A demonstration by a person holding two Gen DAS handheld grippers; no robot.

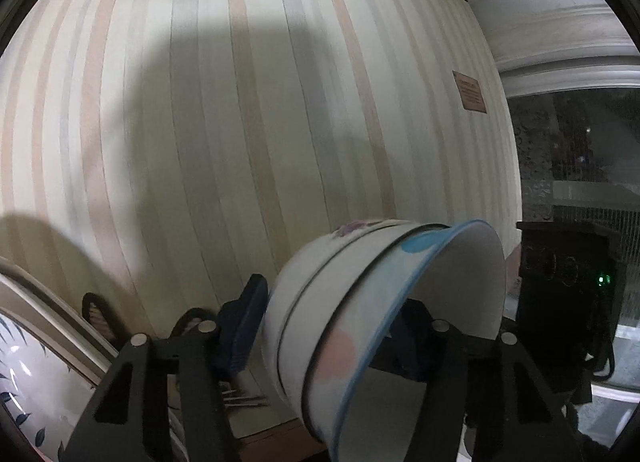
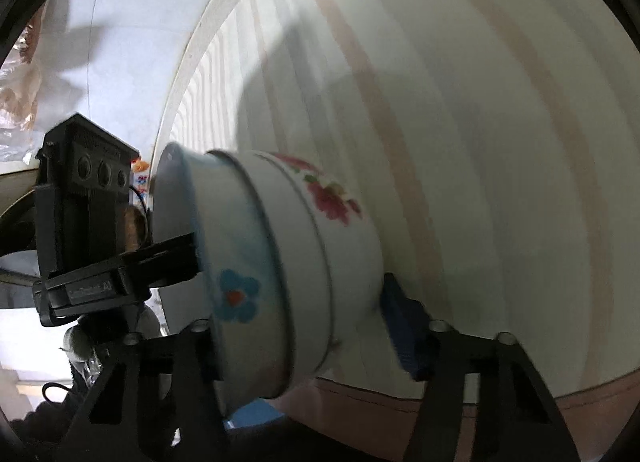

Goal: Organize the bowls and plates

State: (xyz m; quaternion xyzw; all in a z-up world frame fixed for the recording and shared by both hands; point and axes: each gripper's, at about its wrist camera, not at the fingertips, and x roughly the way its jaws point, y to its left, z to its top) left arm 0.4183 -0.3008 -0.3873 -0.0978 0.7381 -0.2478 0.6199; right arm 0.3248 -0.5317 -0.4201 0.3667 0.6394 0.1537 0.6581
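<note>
A stack of nested white bowls (image 1: 360, 322) lies on its side, held up in the air in front of a striped wall. The bowl at the open end has a blue rim and blue flower; the inner ones have dark rims and pink flowers. My left gripper (image 1: 328, 326) is shut on the stack, one blue pad (image 1: 240, 326) against the bowl bases. In the right wrist view the same stack (image 2: 280, 274) sits between my right gripper's (image 2: 308, 326) fingers, blue pad (image 2: 404, 326) on the base side. The other gripper (image 2: 84, 222) reaches into the open bowl.
A striped cream and pink wall (image 1: 240, 122) fills both views. A white plate with a blue leaf pattern (image 1: 24, 382) stands at the lower left. A dark window (image 1: 580, 150) is at the right. A pink-brown surface (image 2: 560, 402) lies low in the right wrist view.
</note>
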